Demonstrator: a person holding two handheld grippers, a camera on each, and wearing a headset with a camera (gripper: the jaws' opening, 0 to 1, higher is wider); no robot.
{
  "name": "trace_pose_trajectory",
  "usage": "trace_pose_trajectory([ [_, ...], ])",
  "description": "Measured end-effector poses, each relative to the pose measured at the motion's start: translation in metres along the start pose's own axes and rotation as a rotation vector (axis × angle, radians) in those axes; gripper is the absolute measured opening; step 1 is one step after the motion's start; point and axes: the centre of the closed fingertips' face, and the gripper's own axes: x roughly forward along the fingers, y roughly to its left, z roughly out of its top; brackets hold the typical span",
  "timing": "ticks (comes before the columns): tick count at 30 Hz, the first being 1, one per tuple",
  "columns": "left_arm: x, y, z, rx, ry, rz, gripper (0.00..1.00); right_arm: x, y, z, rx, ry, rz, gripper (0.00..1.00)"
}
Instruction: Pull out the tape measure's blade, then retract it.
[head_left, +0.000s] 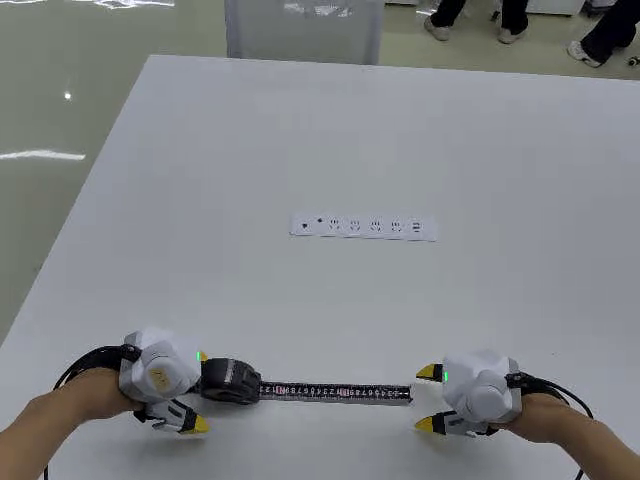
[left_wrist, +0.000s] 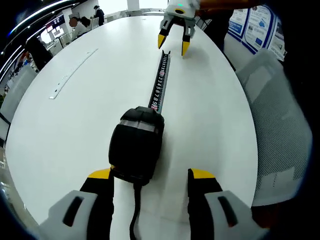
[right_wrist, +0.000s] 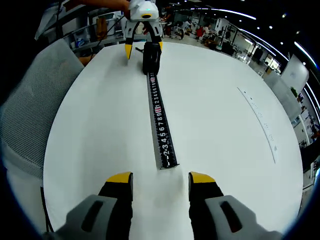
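Observation:
The black tape measure case (head_left: 230, 380) lies on the white table (head_left: 350, 140) at the near left, with its blade (head_left: 335, 391) drawn out flat to the right. My left gripper (head_left: 200, 392) is open around the case (left_wrist: 137, 145); the case rests by the left finger, apart from the right one. The blade (left_wrist: 160, 85) runs away toward my right gripper (left_wrist: 172, 42). My right gripper (head_left: 427, 398) is open, and the blade's end hook (right_wrist: 168, 164) lies just ahead of its fingertips, untouched. Far along the blade (right_wrist: 159, 115) I see the case (right_wrist: 151, 57) and my left gripper (right_wrist: 143, 47).
A white power strip (head_left: 365, 227) lies flat at the table's middle. A grey box (head_left: 300, 30) stands past the far edge, with people's legs (head_left: 610, 35) at the far right. A mesh chair (left_wrist: 280, 135) sits beside the near table edge.

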Motion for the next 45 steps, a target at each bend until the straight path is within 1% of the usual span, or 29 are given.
trace_pose_trajectory([
  [2, -0.003, -0.002, -0.002, -0.031, -0.012, 0.017, 0.58, -0.003, 0.003, -0.001, 0.024, -0.005, -0.017, 0.47],
  [6, -0.008, -0.005, -0.002, -0.082, -0.046, 0.049, 0.65, -0.010, 0.008, 0.001, 0.069, -0.015, -0.047, 0.50],
  [11, -0.014, -0.012, -0.005, -0.119, -0.068, 0.084, 0.69, -0.016, 0.016, 0.002, 0.107, -0.029, -0.081, 0.56],
  [14, -0.015, -0.016, -0.004, -0.151, -0.095, 0.100, 0.71, -0.018, 0.020, 0.001, 0.136, -0.038, -0.104, 0.59],
  [17, -0.018, -0.024, -0.004, -0.176, -0.112, 0.107, 0.74, -0.022, 0.025, 0.002, 0.177, -0.052, -0.130, 0.62],
  [19, -0.018, -0.028, -0.004, -0.187, -0.117, 0.117, 0.75, -0.024, 0.027, 0.003, 0.191, -0.059, -0.143, 0.63],
  [20, -0.019, -0.030, -0.004, -0.194, -0.121, 0.123, 0.76, -0.027, 0.027, 0.004, 0.208, -0.065, -0.158, 0.64],
  [21, -0.021, -0.033, -0.003, -0.202, -0.127, 0.127, 0.77, -0.028, 0.028, 0.005, 0.223, -0.068, -0.169, 0.65],
  [22, -0.022, -0.036, -0.001, -0.216, -0.142, 0.131, 0.77, -0.030, 0.029, 0.006, 0.241, -0.075, -0.178, 0.66],
  [24, -0.024, -0.038, 0.001, -0.233, -0.157, 0.143, 0.78, -0.032, 0.031, 0.006, 0.251, -0.082, -0.186, 0.67],
  [26, -0.027, -0.042, 0.002, -0.255, -0.168, 0.154, 0.79, -0.034, 0.032, 0.006, 0.264, -0.085, -0.204, 0.69],
  [27, -0.028, -0.044, 0.002, -0.266, -0.178, 0.164, 0.80, -0.036, 0.032, 0.007, 0.289, -0.092, -0.222, 0.70],
  [28, -0.029, -0.044, 0.003, -0.276, -0.185, 0.172, 0.81, -0.037, 0.032, 0.007, 0.300, -0.099, -0.226, 0.70],
  [32, -0.035, -0.051, 0.008, -0.321, -0.218, 0.198, 0.81, -0.041, 0.036, 0.008, 0.325, -0.105, -0.253, 0.72],
  [35, -0.037, -0.055, 0.010, -0.341, -0.225, 0.219, 0.83, -0.042, 0.039, 0.008, 0.345, -0.110, -0.264, 0.73],
  [37, -0.037, -0.060, 0.009, -0.334, -0.214, 0.237, 0.83, -0.044, 0.040, 0.009, 0.370, -0.118, -0.285, 0.75],
  [38, -0.038, -0.061, 0.010, -0.340, -0.218, 0.247, 0.84, -0.044, 0.041, 0.008, 0.380, -0.121, -0.288, 0.76],
  [40, -0.040, -0.062, 0.014, -0.383, -0.246, 0.268, 0.86, -0.044, 0.043, 0.008, 0.395, -0.126, -0.298, 0.77],
  [43, -0.041, -0.064, 0.016, -0.408, -0.256, 0.289, 0.87, -0.043, 0.046, 0.007, 0.429, -0.146, -0.308, 0.79],
  [45, -0.042, -0.066, 0.019, -0.437, -0.279, 0.299, 0.89, -0.044, 0.049, 0.010, 0.444, -0.155, -0.317, 0.81],
])
